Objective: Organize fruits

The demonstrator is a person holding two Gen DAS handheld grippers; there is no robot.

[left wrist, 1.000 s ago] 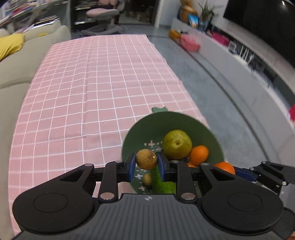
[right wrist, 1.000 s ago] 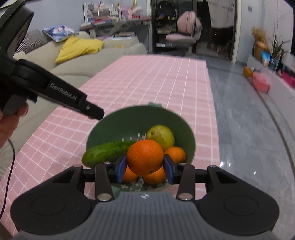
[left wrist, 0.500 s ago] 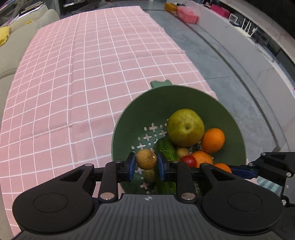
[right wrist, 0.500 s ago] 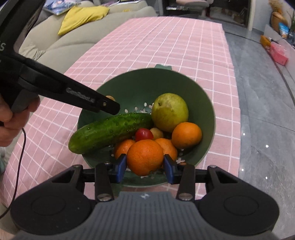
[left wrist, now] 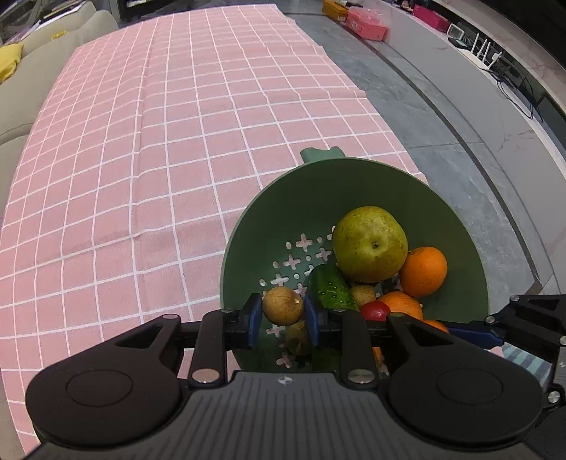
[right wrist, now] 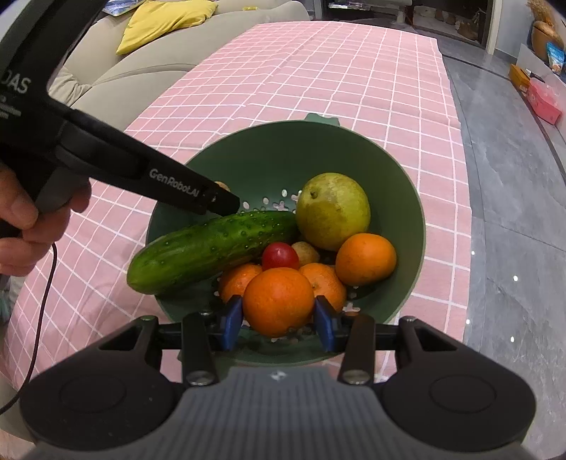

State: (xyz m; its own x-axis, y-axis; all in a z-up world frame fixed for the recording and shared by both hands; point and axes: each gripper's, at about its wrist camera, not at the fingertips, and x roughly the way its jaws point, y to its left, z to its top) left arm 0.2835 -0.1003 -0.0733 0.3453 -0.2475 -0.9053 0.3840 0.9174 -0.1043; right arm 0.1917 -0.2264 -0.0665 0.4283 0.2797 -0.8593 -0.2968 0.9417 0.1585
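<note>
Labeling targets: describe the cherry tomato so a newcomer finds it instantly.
On the pink checked tablecloth sits a green colander. Near its middle, between the cucumber and the oranges, lies the cherry tomato: the only red, glossy, small fruit there.

A pink checked cloth [left wrist: 177,141] is covering the tabletop. A beige sofa [right wrist: 198,46] is sitting along one side, with a yellow cushion [right wrist: 159,21] lying on it. Grey stone floor [right wrist: 513,194] is running along the other side, reflecting small lights.
</note>
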